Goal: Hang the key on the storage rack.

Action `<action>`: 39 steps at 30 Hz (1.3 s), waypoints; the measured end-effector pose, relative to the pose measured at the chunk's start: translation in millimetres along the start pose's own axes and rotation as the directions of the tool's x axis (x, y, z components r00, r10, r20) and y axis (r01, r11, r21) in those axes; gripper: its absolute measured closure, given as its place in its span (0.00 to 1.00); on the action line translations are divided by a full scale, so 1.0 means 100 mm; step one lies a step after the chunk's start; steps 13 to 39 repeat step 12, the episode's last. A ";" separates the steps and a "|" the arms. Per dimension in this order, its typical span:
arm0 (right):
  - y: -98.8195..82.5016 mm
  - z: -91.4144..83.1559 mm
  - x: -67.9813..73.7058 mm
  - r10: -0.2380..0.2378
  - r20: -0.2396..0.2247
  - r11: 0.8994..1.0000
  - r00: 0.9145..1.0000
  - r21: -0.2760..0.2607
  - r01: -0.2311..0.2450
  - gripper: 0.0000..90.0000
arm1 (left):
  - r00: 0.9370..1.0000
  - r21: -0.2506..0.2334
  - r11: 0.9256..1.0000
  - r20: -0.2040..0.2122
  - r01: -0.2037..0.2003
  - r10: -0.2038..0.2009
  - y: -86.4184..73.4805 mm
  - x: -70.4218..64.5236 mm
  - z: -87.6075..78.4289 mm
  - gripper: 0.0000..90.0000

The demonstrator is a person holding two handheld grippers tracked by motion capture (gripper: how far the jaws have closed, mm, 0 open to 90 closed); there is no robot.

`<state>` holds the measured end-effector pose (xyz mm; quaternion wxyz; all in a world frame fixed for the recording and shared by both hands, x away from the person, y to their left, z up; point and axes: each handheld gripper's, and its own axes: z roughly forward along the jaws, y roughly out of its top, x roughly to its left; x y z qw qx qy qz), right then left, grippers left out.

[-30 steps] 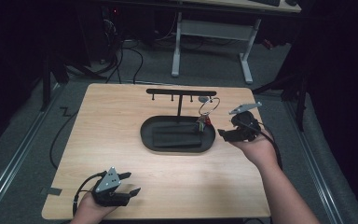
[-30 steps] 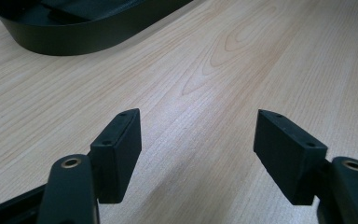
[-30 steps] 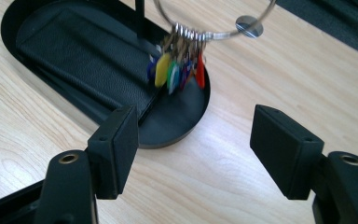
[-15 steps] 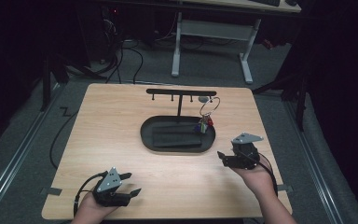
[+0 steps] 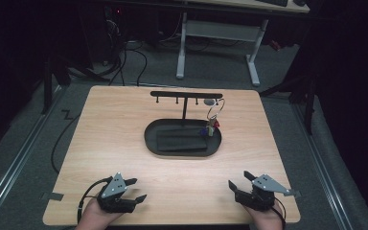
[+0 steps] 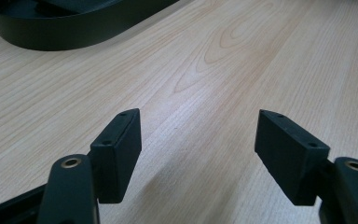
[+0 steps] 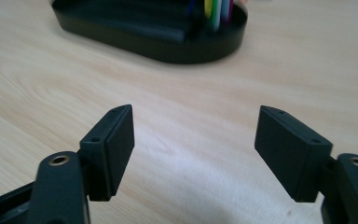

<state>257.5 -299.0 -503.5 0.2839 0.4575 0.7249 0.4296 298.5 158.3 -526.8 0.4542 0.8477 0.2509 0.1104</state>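
Observation:
A black oval tray point(image 5: 153, 143) sits mid-table with a T-shaped hook stand point(image 5: 186, 95) rising from it. A ring with coloured keys point(image 5: 212, 125) hangs from the stand's right end, down to the tray's right side. My left gripper point(image 5: 135, 190) rests open at the table's near left edge, nothing between its pads point(image 6: 121, 149). At the near right edge my right gripper point(image 5: 237, 182) is open and empty too, its pads point(image 7: 114, 144) wide apart. The tray point(image 7: 168, 46) and the keys' coloured tips point(image 7: 214, 11) lie ahead in the right gripper view.
The wooden table point(image 5: 100, 139) is bare around the tray. A corner of the tray point(image 6: 65, 32) sits at the upper left of the left gripper view. Beyond the table stand a white desk frame point(image 5: 215, 33) and cables on the floor point(image 5: 124, 52).
My right gripper has pulled back from beside the hanging keys to the table's near right edge. The keys stay on the stand. The left gripper has not moved.

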 end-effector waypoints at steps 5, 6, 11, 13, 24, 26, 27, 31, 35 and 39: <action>-0.03 0.04 0.01 -0.002 -0.017 1.000 1.000 0.001 0.002 0.32 | 1.000 0.017 1.000 -0.006 -0.006 0.006 -0.01 -0.03 0.00 0.35; -0.02 0.05 0.02 -0.007 -0.014 1.000 1.000 0.004 0.007 0.31 | 1.000 0.014 1.000 -0.006 -0.010 0.010 -0.01 -0.03 -0.01 0.35; -0.04 0.07 0.04 -0.011 -0.025 1.000 1.000 0.020 0.011 0.32 | 1.000 0.002 1.000 -0.009 -0.003 0.003 -0.01 -0.02 -0.05 0.35; -0.04 0.08 0.04 -0.011 -0.022 1.000 1.000 0.018 0.011 0.32 | 1.000 0.000 1.000 -0.011 -0.001 0.001 -0.02 -0.01 -0.05 0.35; -0.04 0.08 0.04 -0.011 -0.022 1.000 1.000 0.018 0.011 0.32 | 1.000 0.000 1.000 -0.011 -0.001 0.001 -0.02 -0.01 -0.05 0.35; -0.04 0.08 0.04 -0.011 -0.022 1.000 1.000 0.018 0.011 0.32 | 1.000 0.000 1.000 -0.011 -0.001 0.001 -0.02 -0.01 -0.05 0.35; -0.04 0.08 0.04 -0.011 -0.022 1.000 1.000 0.018 0.011 0.32 | 1.000 0.000 1.000 -0.011 -0.001 0.001 -0.02 -0.01 -0.05 0.35; -0.04 0.08 0.04 -0.011 -0.022 1.000 1.000 0.018 0.011 0.32 | 1.000 0.000 1.000 -0.011 -0.001 0.001 -0.02 -0.01 -0.05 0.35; -0.04 0.08 0.04 -0.011 -0.022 1.000 1.000 0.018 0.011 0.32 | 1.000 0.000 1.000 -0.011 -0.001 0.001 -0.02 -0.01 -0.05 0.35; -0.04 0.08 0.04 -0.011 -0.022 1.000 1.000 0.018 0.011 0.32 | 1.000 0.000 1.000 -0.011 -0.001 0.001 -0.02 -0.01 -0.05 0.35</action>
